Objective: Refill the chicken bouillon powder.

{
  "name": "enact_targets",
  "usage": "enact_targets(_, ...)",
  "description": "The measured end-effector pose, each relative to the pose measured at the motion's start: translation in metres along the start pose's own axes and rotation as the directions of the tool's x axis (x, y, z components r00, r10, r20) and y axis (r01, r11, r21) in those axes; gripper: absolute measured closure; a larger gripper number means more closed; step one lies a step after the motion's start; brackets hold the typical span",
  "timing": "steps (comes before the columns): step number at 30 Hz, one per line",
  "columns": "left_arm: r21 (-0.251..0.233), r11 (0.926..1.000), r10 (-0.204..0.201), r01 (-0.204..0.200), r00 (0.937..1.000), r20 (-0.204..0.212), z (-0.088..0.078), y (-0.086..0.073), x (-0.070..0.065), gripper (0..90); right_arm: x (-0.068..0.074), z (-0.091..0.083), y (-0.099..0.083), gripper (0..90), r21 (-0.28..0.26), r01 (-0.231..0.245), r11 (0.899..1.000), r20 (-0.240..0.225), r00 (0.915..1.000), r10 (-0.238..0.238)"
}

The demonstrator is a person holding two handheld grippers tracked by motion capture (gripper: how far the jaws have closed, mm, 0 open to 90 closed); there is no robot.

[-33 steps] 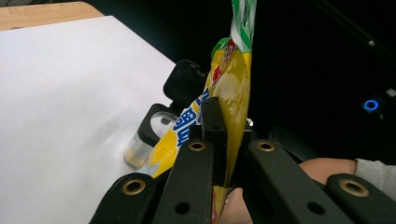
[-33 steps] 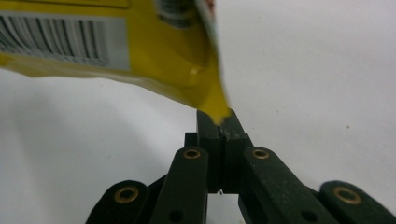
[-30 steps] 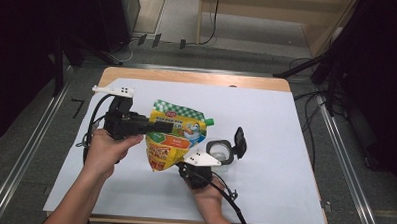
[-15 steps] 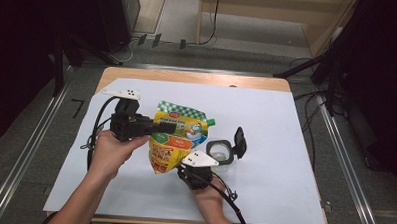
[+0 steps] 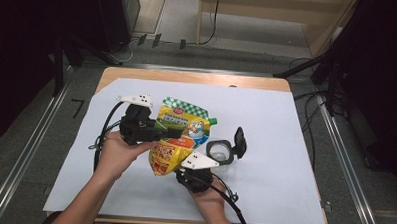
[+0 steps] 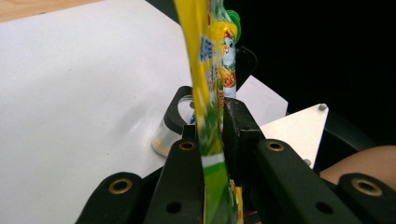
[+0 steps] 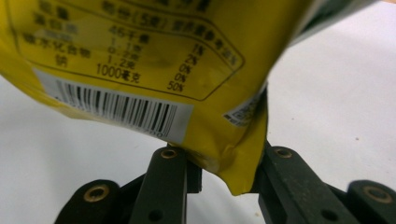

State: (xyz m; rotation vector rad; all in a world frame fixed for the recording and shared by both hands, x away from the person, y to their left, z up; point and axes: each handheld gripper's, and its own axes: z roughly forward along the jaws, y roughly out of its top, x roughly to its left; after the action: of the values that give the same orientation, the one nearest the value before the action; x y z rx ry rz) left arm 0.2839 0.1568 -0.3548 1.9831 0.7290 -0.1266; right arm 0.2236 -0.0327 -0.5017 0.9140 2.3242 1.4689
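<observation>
A wooden bench (image 5: 197, 77) carried a smooth white paper sheet (image 5: 295, 145) that covered nearly its whole top, leaving a bare strip of wood along the far edge. At the left, a hand (image 5: 116, 154) held the left gripper (image 5: 173, 132), a black blocky tool with a pale three-cornered plate on top. Its jaws pointed toward the middle and were clamped on a glossy yellow and green plastic spouted pouch (image 5: 178, 136); in the left gripper view the thin pouch stood edge-on, pinched between the two black jaws, which had just eased apart very slightly. The pouch was lifted off the sheet near the bench's centre, its green spout toward the right. Below it, the right gripper (image 5: 177, 170) came up from the near edge. Its jaws had just been opening, and the pouch's crinkled lower corner sat between them, with a barcode above; whether the jaws pressed on it could not be told. Just right of the pouch stood a small clear round jar with a black flip lid (image 5: 226, 150), lid up. The sheet's right half lay open.
</observation>
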Motion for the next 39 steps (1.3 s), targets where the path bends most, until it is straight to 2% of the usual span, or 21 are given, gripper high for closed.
enact_targets(3,0.023,0.9993,0.032,-0.031,0.9989,-0.035,0.003,-0.001,-0.002,83.5,0.006,-0.001,0.001,73.0,0.003,0.023,1.000,-0.013,0.9997,-0.023)
enact_targets(4,0.027,0.9989,0.039,-0.038,0.9988,-0.030,0.004,-0.001,-0.003,83.3,0.012,-0.001,0.002,72.7,0.003,0.042,0.999,-0.023,0.9988,-0.042)
enact_targets(9,0.043,0.9976,0.056,-0.054,0.9969,-0.054,0.009,-0.002,-0.008,82.2,0.020,-0.002,0.004,70.9,-0.001,0.068,0.998,-0.042,0.9968,-0.068)
enact_targets(11,0.048,0.9981,0.040,-0.038,0.9980,-0.048,0.010,-0.002,-0.008,82.2,0.022,-0.003,0.005,70.4,0.001,0.074,0.997,-0.047,0.9961,-0.074)
enact_targets(15,0.042,0.9979,0.051,-0.049,0.9981,-0.034,0.013,-0.004,-0.008,81.5,0.024,-0.006,0.006,69.9,-0.006,0.076,0.997,-0.057,0.9954,-0.076)
enact_targets(19,0.062,0.9977,0.028,-0.027,0.9993,-0.025,0.016,-0.004,-0.007,80.9,0.027,-0.009,0.009,69.2,-0.009,0.089,0.996,-0.079,0.9928,-0.089)
enact_targets(22,0.077,0.9968,0.026,-0.024,0.9992,-0.031,0.019,-0.004,-0.006,80.9,0.031,-0.010,0.011,68.4,-0.008,0.078,0.997,-0.112,0.9906,-0.079)
enact_targets(24,0.083,0.9965,0.012,-0.010,0.9996,-0.027,0.020,-0.004,-0.004,80.8,0.031,-0.011,0.011,68.3,-0.005,0.080,0.997,-0.118,0.9897,-0.080)
enact_targets(31,0.079,0.9969,0.006,-0.005,0.9999,-0.013,0.025,-0.003,-0.003,80.0,0.031,-0.015,0.014,68.1,0.001,0.056,0.998,-0.131,0.9898,-0.055)
enact_targets(39,0.124,0.9923,0.006,-0.003,0.9998,-0.019,0.036,0.005,-0.004,79.8,0.028,-0.017,0.015,67.0,0.005,0.033,0.999,-0.150,0.9882,-0.032)
